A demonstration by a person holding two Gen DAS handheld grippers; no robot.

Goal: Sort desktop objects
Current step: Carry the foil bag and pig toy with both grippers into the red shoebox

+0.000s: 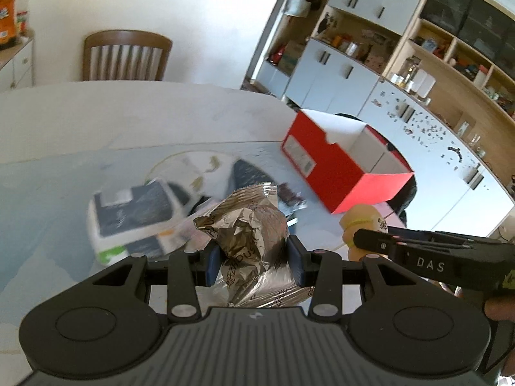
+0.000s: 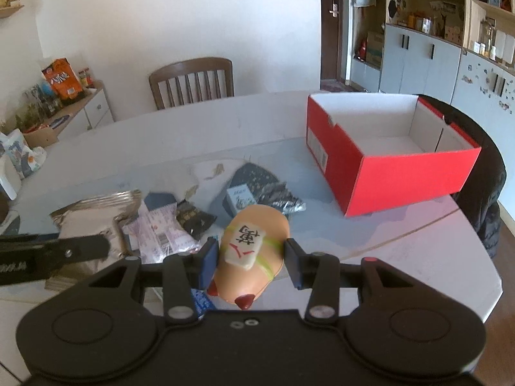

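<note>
Both loads are up off the desk (image 2: 386, 257): the left hand-held gripper (image 1: 254, 263) pinches a foil snack packet (image 1: 254, 234), the right hand-held gripper (image 2: 251, 262) a squishy toy (image 2: 257, 234) (mahjong tile on top), so next comes carrying them to the red box (image 2: 402, 173).

- The left hand-held gripper (image 1: 254, 262) is pointed forward and tilted downward; its two blue pads (image 1: 214, 265) are pressed against the sides of a crumpled foil packet (image 1: 254, 241), which is held raised above the bench (image 1: 96, 112).
- The right hand-held gripper (image 2: 249, 262) is likewise tilted downward, and its pads (image 2: 206, 265) are closed on a peach-coloured toy (image 2: 254, 251).
- In the left view, the right hand-held gripper is seen from the side at the right edge, with part of a hand (image 1: 500, 307) wrapped around its rear.
- The two are held side by side, close together but apart.
</note>
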